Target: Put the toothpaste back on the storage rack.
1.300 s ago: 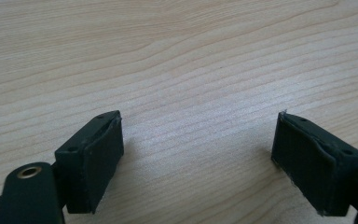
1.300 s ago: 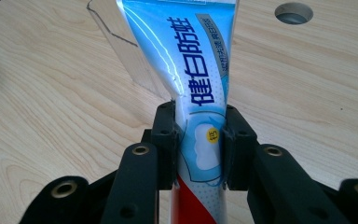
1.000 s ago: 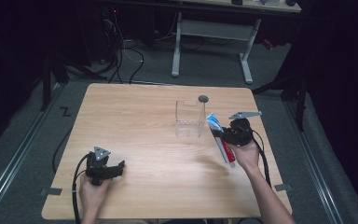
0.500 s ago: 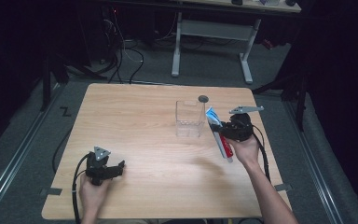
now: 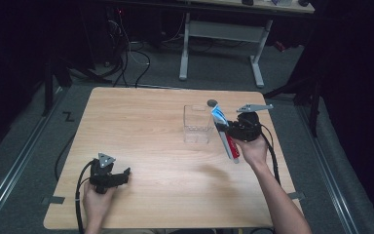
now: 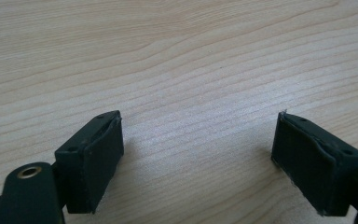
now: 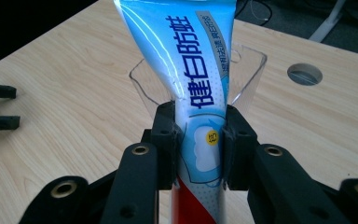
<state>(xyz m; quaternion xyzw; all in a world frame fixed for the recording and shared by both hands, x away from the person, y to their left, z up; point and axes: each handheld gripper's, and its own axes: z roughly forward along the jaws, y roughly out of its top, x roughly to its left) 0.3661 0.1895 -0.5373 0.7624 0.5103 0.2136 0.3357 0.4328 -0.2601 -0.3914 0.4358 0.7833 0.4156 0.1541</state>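
A blue, white and red toothpaste tube (image 7: 200, 88) is clamped between the pads of my right gripper (image 7: 199, 144), flat end up and red end down. In the high view the tube (image 5: 225, 134) hangs tilted above the table just right of a clear plastic box (image 5: 197, 123), with the right gripper (image 5: 233, 129) beside it. The clear box (image 7: 247, 74) stands open-topped right behind the tube. My left gripper (image 5: 121, 176) rests near the table's front left, jaws wide apart over bare wood (image 6: 198, 144), nothing between them.
A round cable hole (image 5: 212, 103) lies in the wooden table (image 5: 141, 122) behind the box. Beyond the far edge stand a white desk frame (image 5: 221, 34) and cables on the floor. A person's forearms reach in from the front edge.
The right gripper has lifted the toothpaste tube a little and carried it closer to the clear box. The left gripper has stayed where it was.
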